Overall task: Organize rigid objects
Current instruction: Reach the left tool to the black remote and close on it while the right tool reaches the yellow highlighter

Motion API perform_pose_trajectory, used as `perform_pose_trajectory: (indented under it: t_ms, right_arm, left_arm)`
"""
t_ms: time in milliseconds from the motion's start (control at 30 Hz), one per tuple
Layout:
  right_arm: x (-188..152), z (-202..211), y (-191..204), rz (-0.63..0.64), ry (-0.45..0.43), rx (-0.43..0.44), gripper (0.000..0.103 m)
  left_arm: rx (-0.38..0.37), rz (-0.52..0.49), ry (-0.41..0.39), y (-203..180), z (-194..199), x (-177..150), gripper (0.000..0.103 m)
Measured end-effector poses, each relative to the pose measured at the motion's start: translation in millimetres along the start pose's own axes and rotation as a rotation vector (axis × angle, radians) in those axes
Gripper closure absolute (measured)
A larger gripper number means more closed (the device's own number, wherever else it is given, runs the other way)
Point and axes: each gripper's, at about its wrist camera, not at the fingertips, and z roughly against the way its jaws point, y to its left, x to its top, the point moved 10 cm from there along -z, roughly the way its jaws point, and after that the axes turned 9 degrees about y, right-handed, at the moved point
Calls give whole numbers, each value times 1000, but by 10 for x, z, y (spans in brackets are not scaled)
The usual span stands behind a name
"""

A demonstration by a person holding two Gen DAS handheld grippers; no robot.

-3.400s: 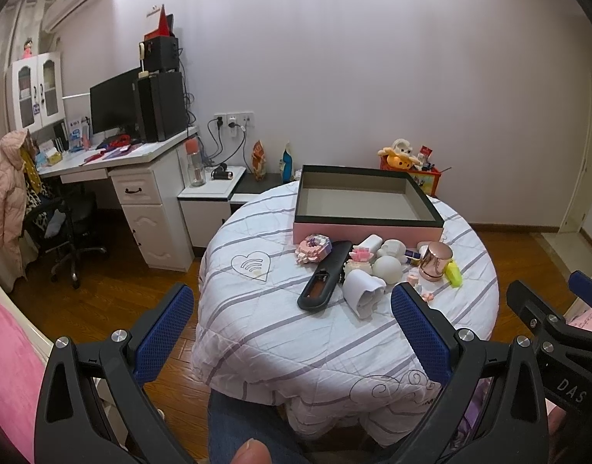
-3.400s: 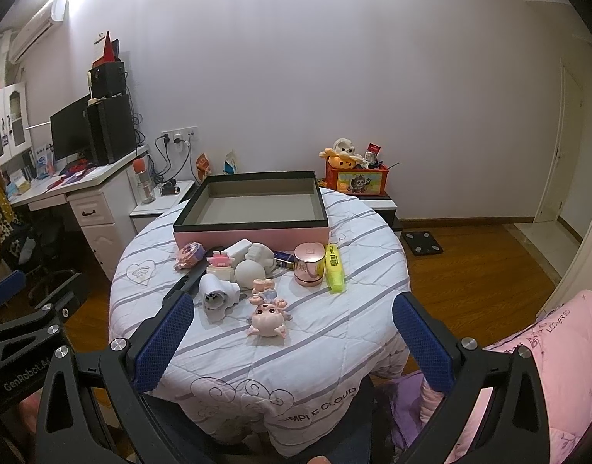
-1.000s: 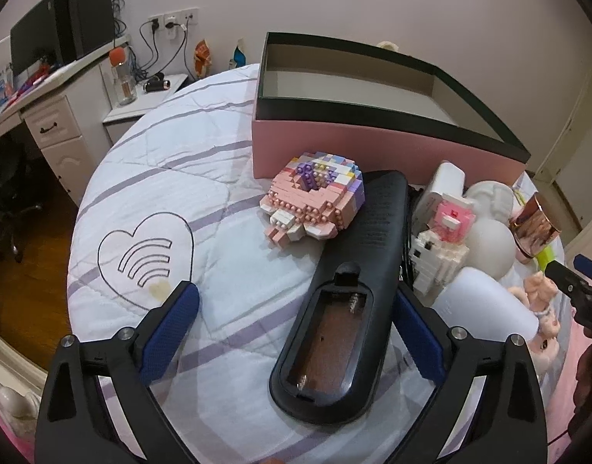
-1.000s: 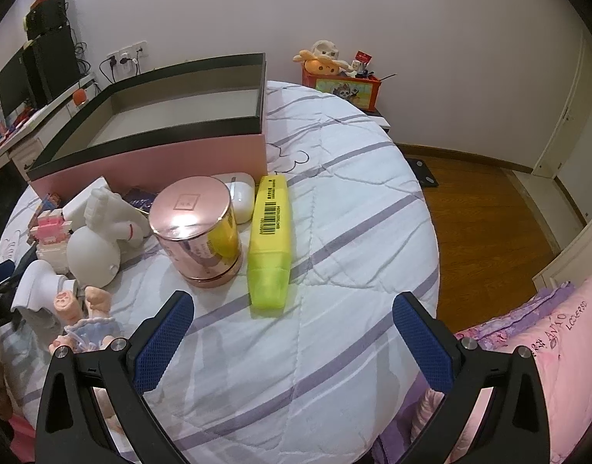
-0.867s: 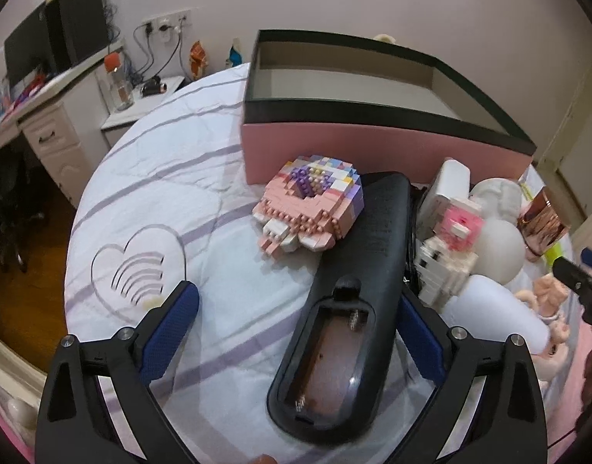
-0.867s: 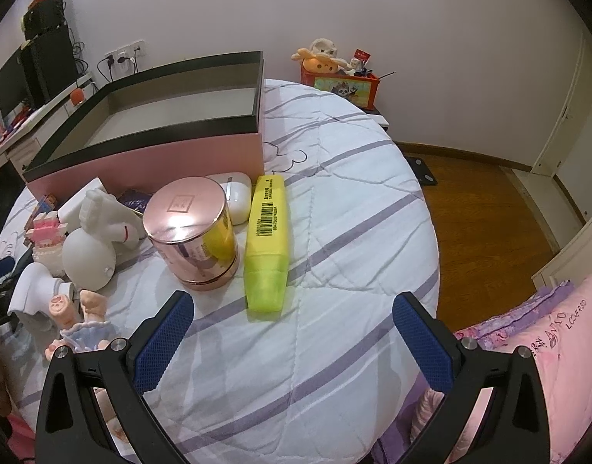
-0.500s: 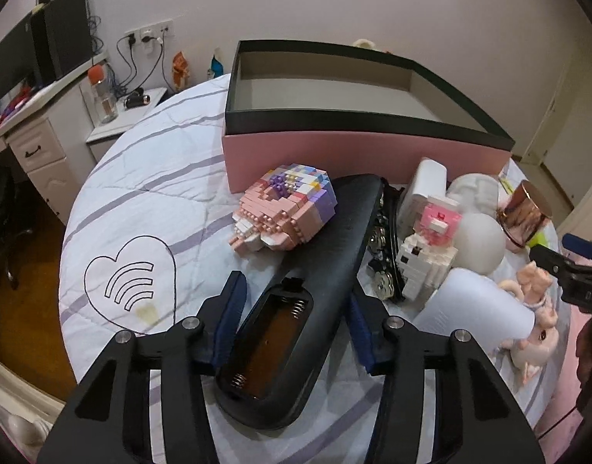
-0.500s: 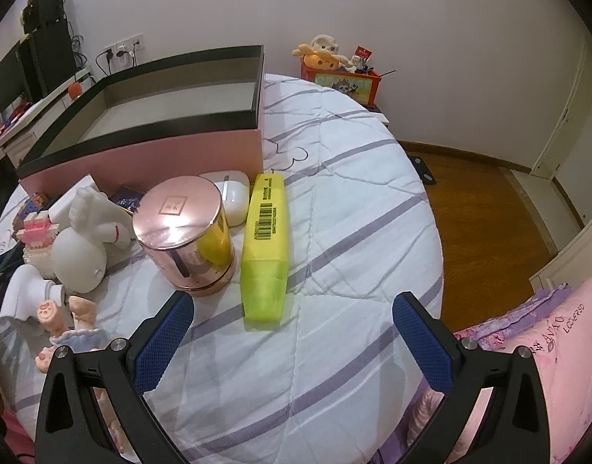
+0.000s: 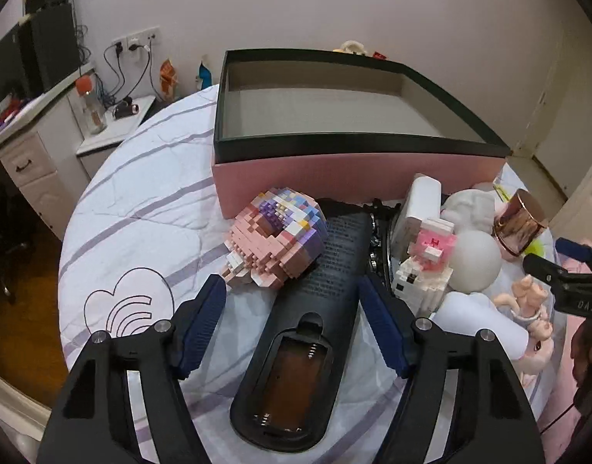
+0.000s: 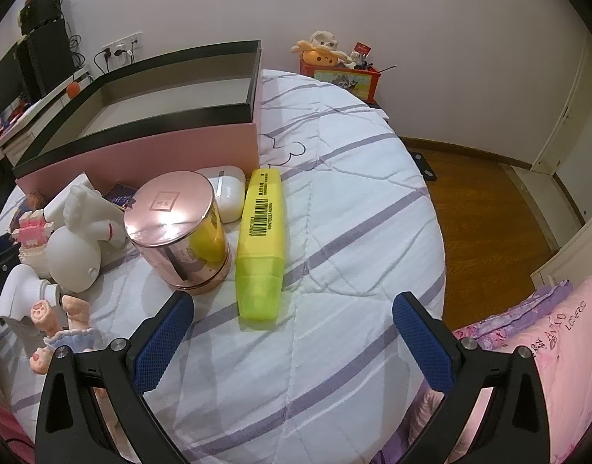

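- On the round bench [image 9: 149,208] covered in striped white cloth, one long black plastic remote control [image 9: 307,328] with its battery bay uncovered was seen lying between the left tongs [image 9: 290,323], whose blue pads were apart on either side of it, not yet clamped.
- The grasping step was judged to be in hand; closing, lifting and carrying to the one pink open box with a black rim [image 9: 354,170] would be called for next.
- The right tongs [image 10: 292,338] were held wide apart near one yellow highlighter [image 10: 261,239] and one rose-gold round tin [image 10: 176,228].
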Motion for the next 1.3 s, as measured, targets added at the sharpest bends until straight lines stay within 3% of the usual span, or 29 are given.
perform_pose_trajectory:
  t_ms: [167, 300, 333, 400, 600, 767, 1000, 1167, 1300]
  right_arm:
    - [2, 5, 3, 6, -2, -1, 0]
    - [1, 3, -10, 3, -2, -2, 0]
    - [-1, 4, -12, 2, -2, -2, 0]
    - [-2, 6, -10, 3, -2, -1, 0]
    - [0, -4, -11, 3, 1, 0, 0]
    - [9, -17, -16, 4, 4, 2, 0]
    - [38, -24, 3, 17, -9, 15, 0]
    - [47, -73, 7, 38, -9, 21, 1]
    - [54, -74, 38, 71, -20, 29, 3]
  left_arm:
    - [-13, -1, 25, -30, -23, -111, 34]
    - [27, -43, 24, -60, -33, -178, 35]
    - [20, -47, 24, -68, -28, -162, 37]
    - [-23, -60, 31, -111, -24, -129, 52]
    - [4, -121, 23, -161, 3, -189, 58]
    - [-47, -78, 26, -136, 93, -294, 59]
    - [-29, -66, 35, -153, 99, -351, 57]
    - [34, -107, 30, -206, 44, -329, 51]
    - [24, -92, 24, -191, 63, -345, 56]
